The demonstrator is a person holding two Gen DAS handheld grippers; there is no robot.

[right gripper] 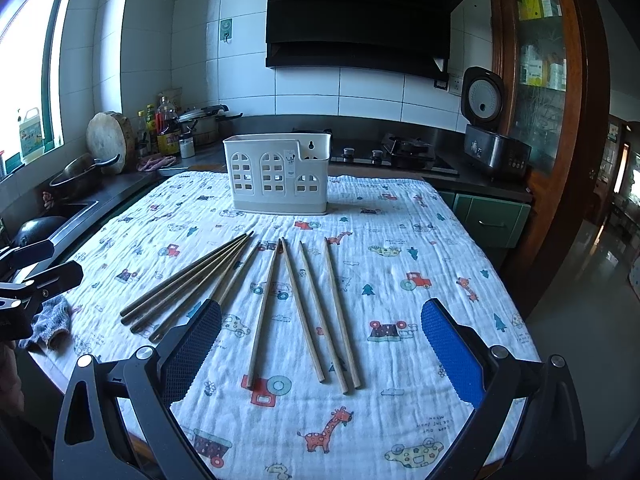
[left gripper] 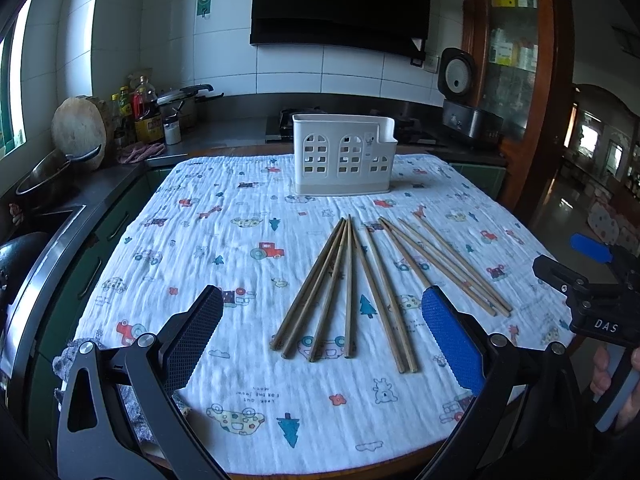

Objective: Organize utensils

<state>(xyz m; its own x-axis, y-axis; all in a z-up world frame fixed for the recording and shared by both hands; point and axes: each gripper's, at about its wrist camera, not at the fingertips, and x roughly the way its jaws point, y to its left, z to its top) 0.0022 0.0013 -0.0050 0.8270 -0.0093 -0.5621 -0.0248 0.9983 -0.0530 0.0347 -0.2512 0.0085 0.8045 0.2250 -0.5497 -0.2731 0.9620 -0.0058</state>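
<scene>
The chopsticks (left gripper: 352,288) lie on the cloth (left gripper: 200,248), in front of the white holder (left gripper: 344,156). The left gripper (left gripper: 320,344) and right gripper (right gripper: 320,348) are both wide apart, holding nothing.

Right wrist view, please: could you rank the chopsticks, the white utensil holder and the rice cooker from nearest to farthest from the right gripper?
1. Chopsticks: nearest, flat on the cloth just ahead of the open right gripper, some reaching between its fingers.
2. White utensil holder: upright at the table's far edge, slightly left.
3. Rice cooker: farthest, lid open, on the back counter at right.
</scene>
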